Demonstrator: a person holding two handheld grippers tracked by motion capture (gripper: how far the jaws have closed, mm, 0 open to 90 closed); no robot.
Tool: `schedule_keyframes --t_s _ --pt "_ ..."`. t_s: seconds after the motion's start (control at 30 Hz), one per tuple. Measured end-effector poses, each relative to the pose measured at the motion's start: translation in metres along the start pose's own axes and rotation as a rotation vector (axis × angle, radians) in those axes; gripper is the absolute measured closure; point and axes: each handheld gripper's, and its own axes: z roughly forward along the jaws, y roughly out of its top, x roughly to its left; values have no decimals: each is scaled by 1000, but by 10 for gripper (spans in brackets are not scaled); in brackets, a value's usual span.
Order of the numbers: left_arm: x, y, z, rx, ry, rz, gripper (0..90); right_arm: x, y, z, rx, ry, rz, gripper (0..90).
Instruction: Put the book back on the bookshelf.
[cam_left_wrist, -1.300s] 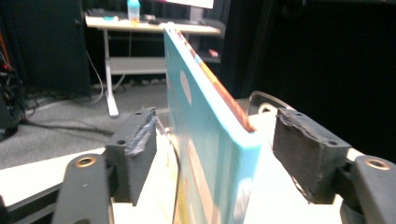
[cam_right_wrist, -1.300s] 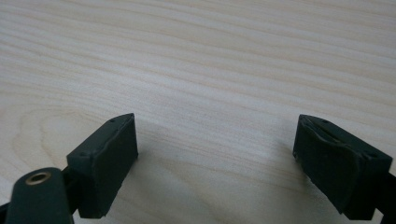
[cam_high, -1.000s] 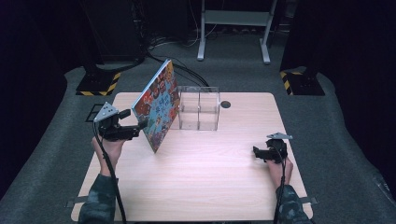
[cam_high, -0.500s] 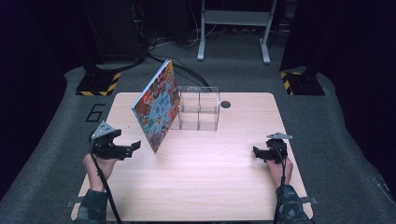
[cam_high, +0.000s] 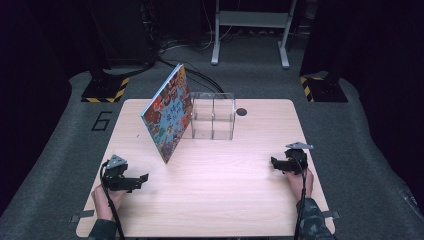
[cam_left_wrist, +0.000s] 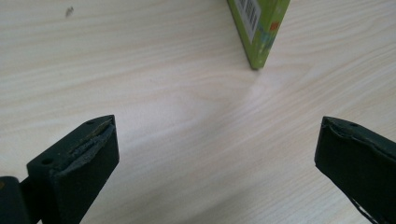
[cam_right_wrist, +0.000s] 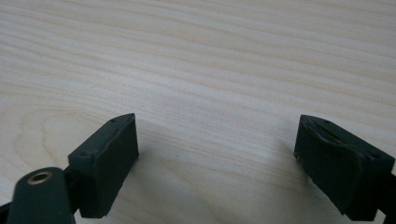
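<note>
Flat glossy book (cam_high: 168, 116), clear boxy organizer (cam_high: 213, 116), pale woodgrain table (cam_high: 225, 190)

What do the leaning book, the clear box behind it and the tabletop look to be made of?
Book: probably glossy printed board; flat, stiff, thin, with a barcode on its green back. Clear box: likely acrylic or similar hard plastic; see-through walls with bright edges and a divider. Table: pale wood-grain, matte, perhaps laminate rather than solid wood.

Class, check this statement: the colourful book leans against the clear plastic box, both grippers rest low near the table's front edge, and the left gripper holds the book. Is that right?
Not quite. The left gripper holds nothing: the left gripper view shows its jaws wide apart over bare table, short of the book. The rest stands: in the high view the book leans against the clear plastic box, and the right gripper sits low too.
</note>
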Motion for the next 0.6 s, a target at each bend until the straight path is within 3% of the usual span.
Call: schedule_keyframes --t_s 0.2,0.4,0.6 --pt "1 -11 10 43 31 22 0 0 0 0 0 0 0 128" --pt "6 -15 11 68 9 -8 0 0 0 0 0 0 0 128" --pt "4 -21 13 35 51 27 0 0 0 0 0 0 0 128"
